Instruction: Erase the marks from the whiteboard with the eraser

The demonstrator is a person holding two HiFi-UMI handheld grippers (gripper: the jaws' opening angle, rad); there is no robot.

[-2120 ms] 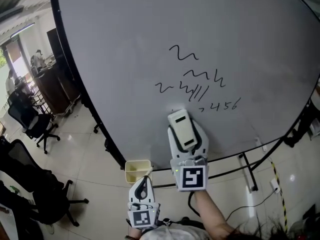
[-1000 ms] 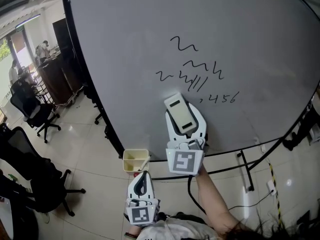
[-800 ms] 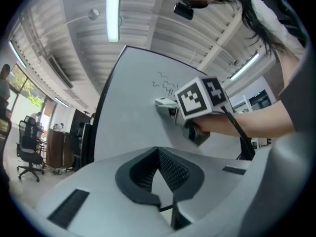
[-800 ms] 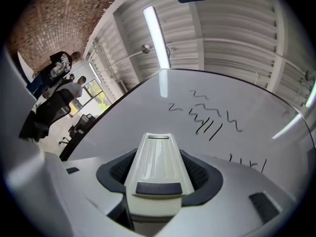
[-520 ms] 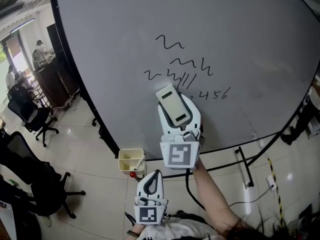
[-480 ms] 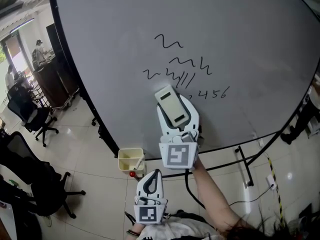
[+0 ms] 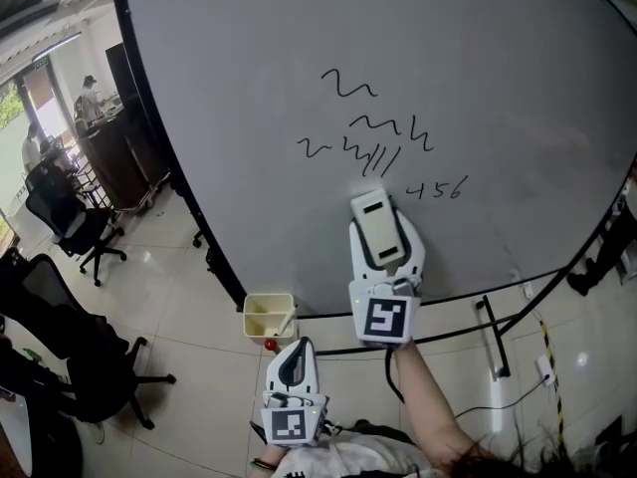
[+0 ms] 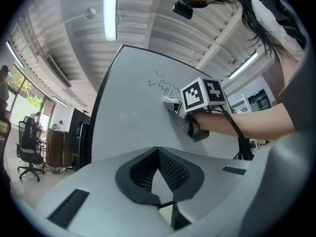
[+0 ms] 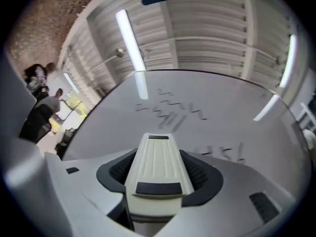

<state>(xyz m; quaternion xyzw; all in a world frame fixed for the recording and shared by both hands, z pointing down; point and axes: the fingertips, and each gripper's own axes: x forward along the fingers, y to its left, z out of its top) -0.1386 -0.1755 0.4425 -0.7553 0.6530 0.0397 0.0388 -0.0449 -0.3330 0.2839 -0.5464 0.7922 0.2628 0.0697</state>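
The grey whiteboard [image 7: 249, 58] stands over a tiled floor [image 7: 184, 302], with office chairs [image 7: 75, 229] and a yellow bin [image 7: 270, 317] nearby. The right gripper [image 7: 382, 235] clamps the eraser [image 7: 376, 225] against the board just under the marks [image 7: 370, 137]. It has slid right since a moment ago, and the stroke before "456" is gone. The left gripper [image 7: 295, 358] hangs low, jaws closed, empty. The eraser's wiping face is hidden.

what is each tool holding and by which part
The right tool holds the eraser, jaws clamped on its two long sides toward the back end. The left tool holds nothing; its jaws are together.
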